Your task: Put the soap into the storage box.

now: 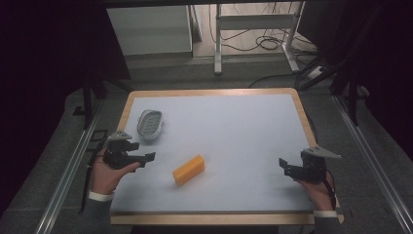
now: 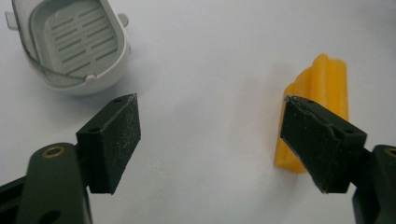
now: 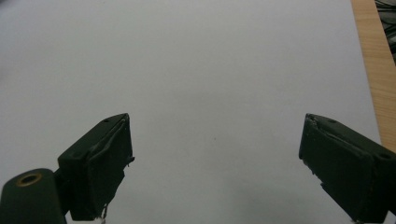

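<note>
I see a white sheet on the wood-edged table (image 1: 298, 105), with dark floor and cables (image 1: 253, 41) beyond. My left gripper (image 1: 146, 158) and right gripper (image 1: 282, 165) hover with jaws spread apart. An orange block (image 1: 188, 169), perhaps soap, lies mid-front; a slotted soap dish (image 1: 149, 124) sits near the left edge.

Orange bar (image 1: 188, 169): ridged rectangular block, lying flat and askew on the white worktop (image 1: 234, 126). Grey dish (image 1: 149, 124): oval, slotted base, upright, empty, lying apart from the bar, beyond it to its left.
</note>
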